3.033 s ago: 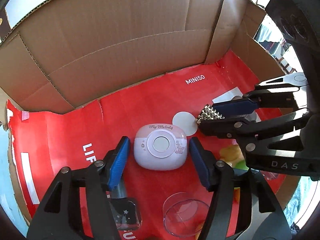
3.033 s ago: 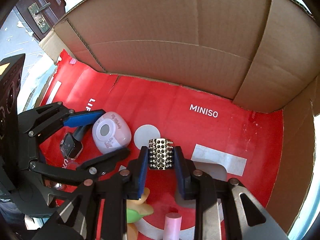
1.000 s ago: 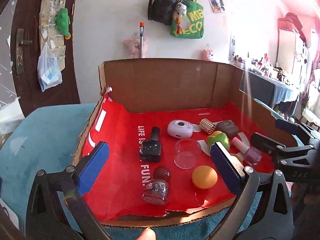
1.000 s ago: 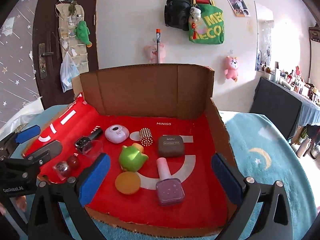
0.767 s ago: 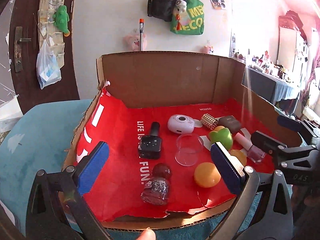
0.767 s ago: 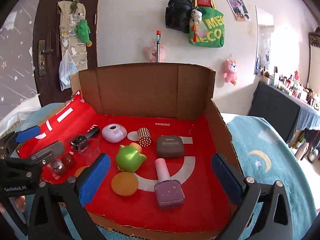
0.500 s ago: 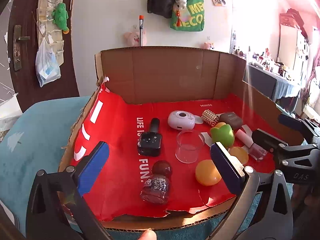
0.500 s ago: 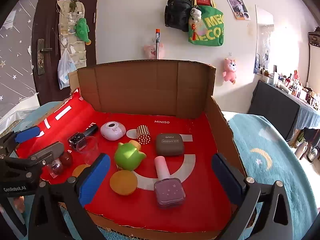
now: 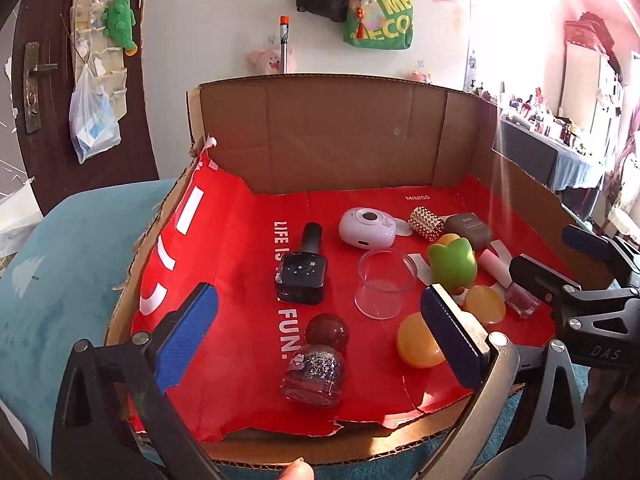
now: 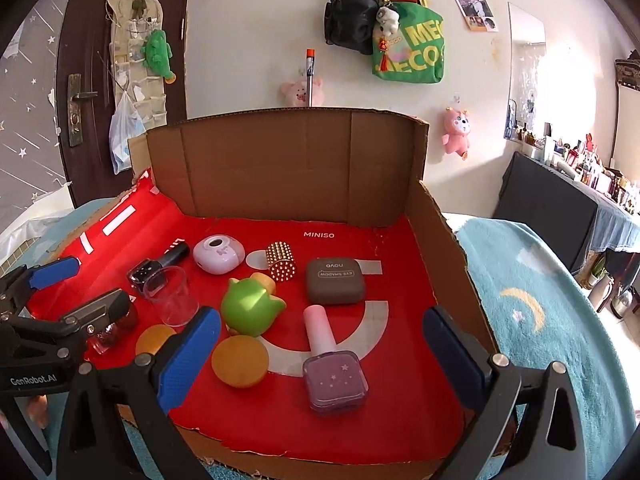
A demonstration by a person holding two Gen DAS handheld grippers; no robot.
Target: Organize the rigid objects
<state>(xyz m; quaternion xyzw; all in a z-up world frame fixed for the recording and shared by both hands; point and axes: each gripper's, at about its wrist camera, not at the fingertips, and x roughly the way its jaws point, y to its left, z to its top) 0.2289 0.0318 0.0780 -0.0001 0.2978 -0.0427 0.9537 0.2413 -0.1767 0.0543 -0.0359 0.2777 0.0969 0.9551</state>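
Both grippers, left gripper (image 9: 318, 338) and right gripper (image 10: 322, 346), are hanging wide open and empty at the cardboard box's (image 10: 280, 168) near edge, probably so the items inside, including the studded cylinder (image 10: 281, 260), are showing clearly.

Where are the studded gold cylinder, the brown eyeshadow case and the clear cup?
studded gold cylinder (image 10: 281, 260): right wrist view, studded side.
brown eyeshadow case (image 10: 335, 281): right wrist view, lid centre.
clear cup (image 9: 381, 289): left wrist view, side wall.
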